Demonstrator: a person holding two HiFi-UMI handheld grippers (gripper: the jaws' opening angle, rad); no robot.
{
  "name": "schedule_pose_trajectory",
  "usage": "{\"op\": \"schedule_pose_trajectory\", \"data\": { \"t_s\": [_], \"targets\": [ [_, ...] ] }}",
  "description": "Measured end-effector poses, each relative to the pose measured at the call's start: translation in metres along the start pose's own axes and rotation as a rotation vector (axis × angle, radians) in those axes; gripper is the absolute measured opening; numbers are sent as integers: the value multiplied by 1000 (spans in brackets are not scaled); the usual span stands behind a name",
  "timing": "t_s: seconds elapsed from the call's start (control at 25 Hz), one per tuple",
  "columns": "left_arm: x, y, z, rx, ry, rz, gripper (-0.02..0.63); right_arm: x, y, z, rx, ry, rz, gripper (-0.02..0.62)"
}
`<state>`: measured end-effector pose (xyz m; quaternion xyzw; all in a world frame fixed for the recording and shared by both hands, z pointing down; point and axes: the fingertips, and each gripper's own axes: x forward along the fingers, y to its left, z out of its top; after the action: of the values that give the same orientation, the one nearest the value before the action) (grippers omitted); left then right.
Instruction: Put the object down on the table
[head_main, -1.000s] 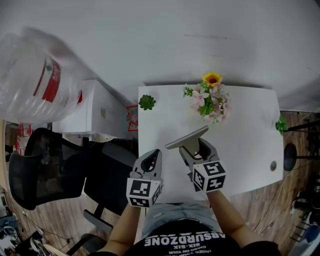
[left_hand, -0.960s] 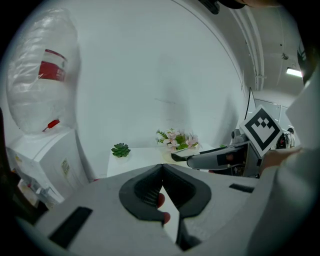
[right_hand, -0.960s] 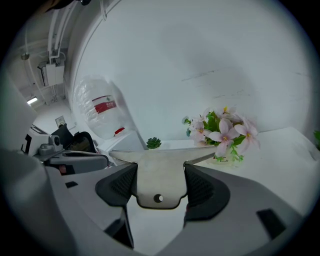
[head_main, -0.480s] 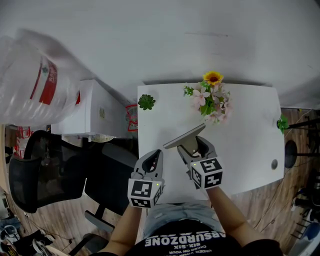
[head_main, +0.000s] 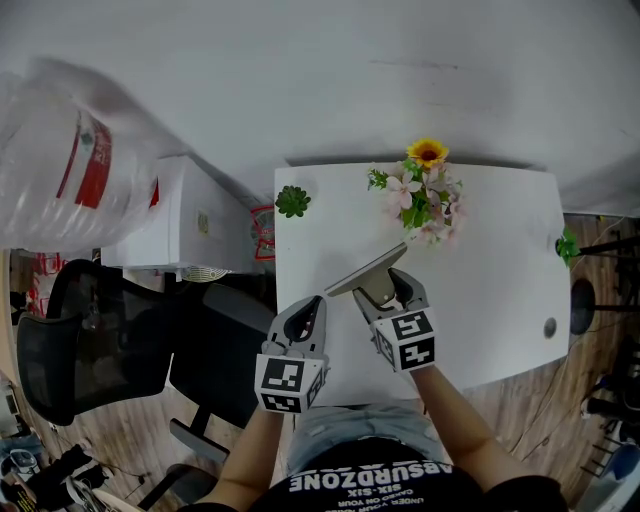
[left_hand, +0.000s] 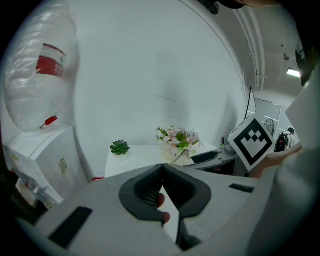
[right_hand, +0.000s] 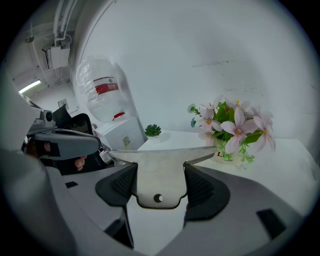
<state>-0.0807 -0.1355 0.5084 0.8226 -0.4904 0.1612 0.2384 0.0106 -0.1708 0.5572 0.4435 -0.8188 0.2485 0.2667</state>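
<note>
White table (head_main: 500, 300) is lying below us as we are holding the flat metal plate (right_hand: 159, 175) above it, pinched in the right gripper (head_main: 385, 292); the left gripper (head_main: 303, 322) is hanging closed on nothing. By our reckoning the put-down is not yet made: we should be lowering the plate onto bare tabletop short of the flowers (head_main: 420, 195), then letting go.

— What do we make of the object?
— We see 1 flat grey metal plate (right_hand: 158, 172): a wide, straight top edge and a narrow tab with 1 round hole.
— And its pose?
— Our right hand-held gripper (head_main: 385, 296) clamps the tab, over the white worktop (head_main: 490, 290).
</note>
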Motion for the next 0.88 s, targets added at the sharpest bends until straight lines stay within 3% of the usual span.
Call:
{"op": "schedule_pose_trajectory", "data": {
  "t_s": [0.88],
  "targets": [
    [4, 0, -10, -7, 17, 13, 6, 21, -1, -16, -49, 64, 19, 288]
  ]
}}
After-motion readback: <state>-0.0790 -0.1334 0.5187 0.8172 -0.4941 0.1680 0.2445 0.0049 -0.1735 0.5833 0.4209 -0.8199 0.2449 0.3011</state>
